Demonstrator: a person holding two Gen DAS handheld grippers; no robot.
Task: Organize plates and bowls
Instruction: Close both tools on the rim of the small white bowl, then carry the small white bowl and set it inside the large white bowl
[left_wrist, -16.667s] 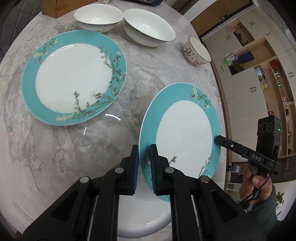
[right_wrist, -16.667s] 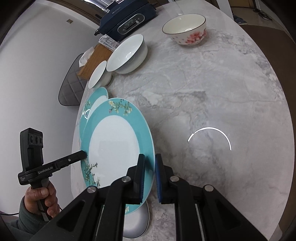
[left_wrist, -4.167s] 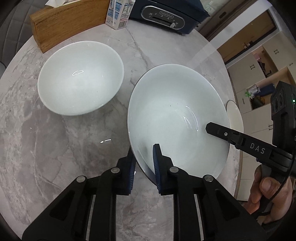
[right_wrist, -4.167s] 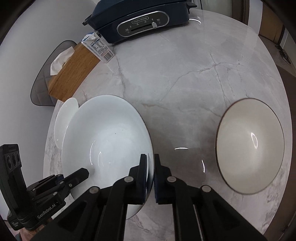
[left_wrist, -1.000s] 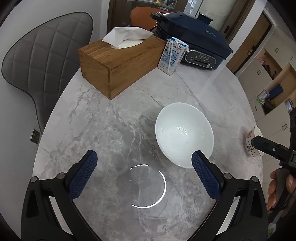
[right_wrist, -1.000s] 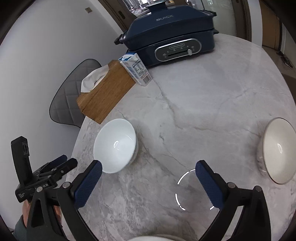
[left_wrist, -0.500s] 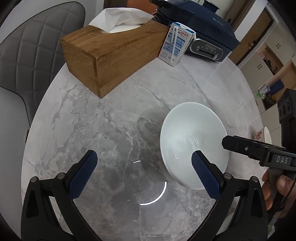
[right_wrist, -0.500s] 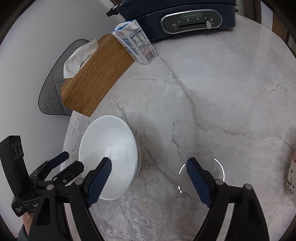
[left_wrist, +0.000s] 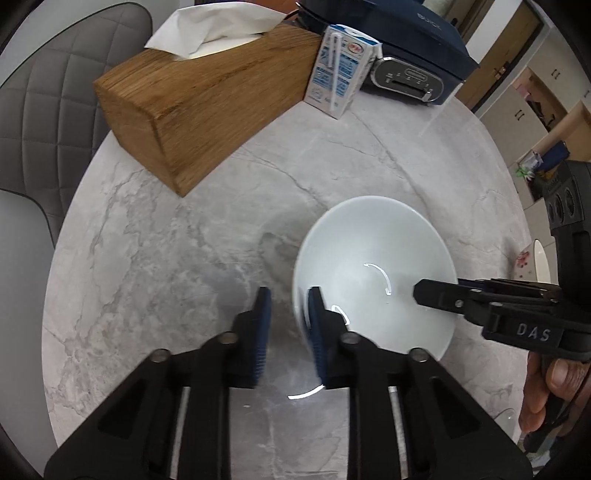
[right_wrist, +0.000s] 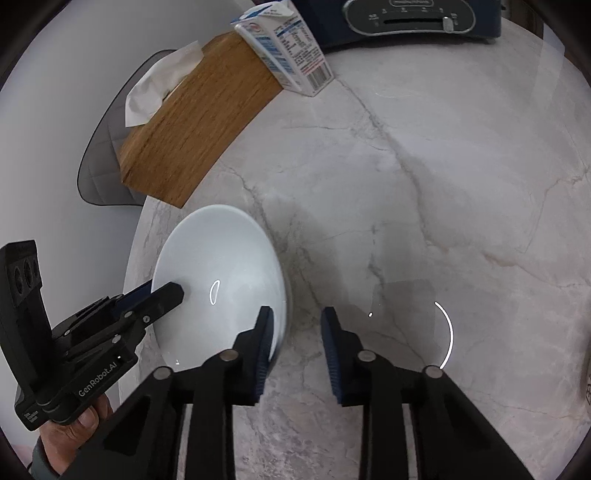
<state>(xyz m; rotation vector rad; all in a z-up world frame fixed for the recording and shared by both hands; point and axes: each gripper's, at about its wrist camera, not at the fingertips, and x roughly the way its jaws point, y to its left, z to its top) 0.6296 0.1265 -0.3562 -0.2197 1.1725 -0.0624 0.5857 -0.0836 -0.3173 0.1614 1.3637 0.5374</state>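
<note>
A plain white bowl stands upright on the marble table. My left gripper straddles its left rim, one pad inside and one outside. Its jaws are closing, and a slim gap still shows beside the outer pad. In the right wrist view the same bowl lies at lower left. My right gripper straddles its right rim. These jaws are closing too; the left pad is against the inner wall and the right pad stands well off the bowl. Each view shows the other gripper's tip over the far rim.
A wooden tissue box, a milk carton and a dark blue cooker line the far side. A grey chair stands beyond the left table edge. A flowered bowl peeks in at the right. A person's hand holds the right gripper.
Both grippers have dropped onto the white bowl from above. Their jaws have gone from wide open to a narrow stance astride opposite rims.
</note>
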